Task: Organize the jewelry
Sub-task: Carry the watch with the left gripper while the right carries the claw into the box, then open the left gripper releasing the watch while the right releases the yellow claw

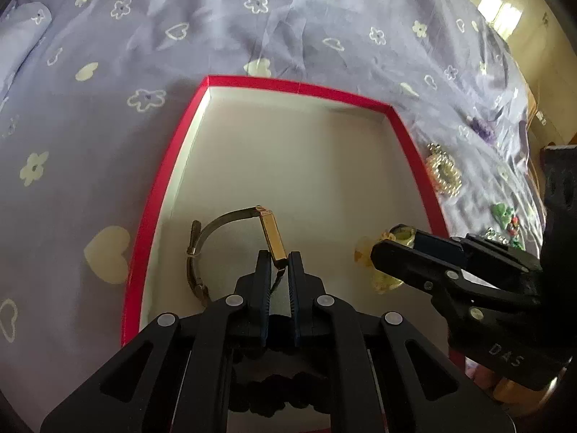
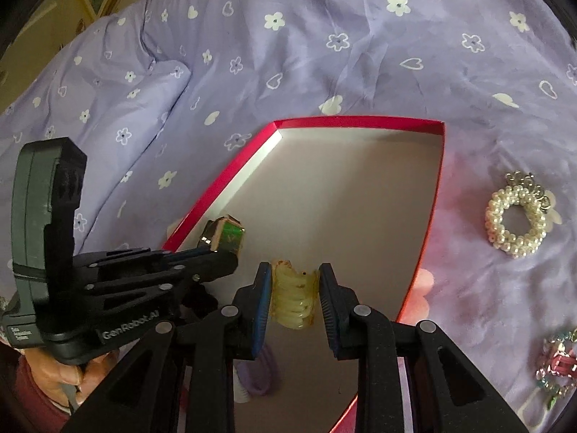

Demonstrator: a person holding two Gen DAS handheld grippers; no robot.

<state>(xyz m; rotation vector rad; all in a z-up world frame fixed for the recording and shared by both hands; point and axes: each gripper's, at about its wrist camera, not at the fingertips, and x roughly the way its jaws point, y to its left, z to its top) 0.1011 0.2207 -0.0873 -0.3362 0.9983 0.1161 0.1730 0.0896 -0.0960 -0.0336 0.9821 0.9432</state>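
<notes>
The wristwatch [image 1: 268, 232], with a gold rectangular case and a dark strap, is clamped between the pads of my left gripper [image 1: 279, 270], which are pressed together on the lower end of the case; the strap curves away to the left and its buckle end hangs just above the pale floor of the red-rimmed box [image 1: 166, 166]. My right gripper [image 2: 295, 290] is clamped on a translucent yellow claw hair clip [image 2: 294, 297], its pads pressing the two sides of the clip, and it holds the clip over the box interior near the right-hand wall. In the left wrist view, that gripper enters from the right with the clip at its tip, close beside the watch. The box lies on a bed covered by a lilac sheet [image 2: 324, 54] printed with white flowers and hearts. Outside the box, on the sheet to its right, lie a pearl bead bracelet [image 2: 515, 216] and, nearer the view edge, a pink and green jewelled piece [image 2: 557, 364]. A purple item [image 1: 481, 128] lies farther back on the sheet; I cannot tell what it is.
</notes>
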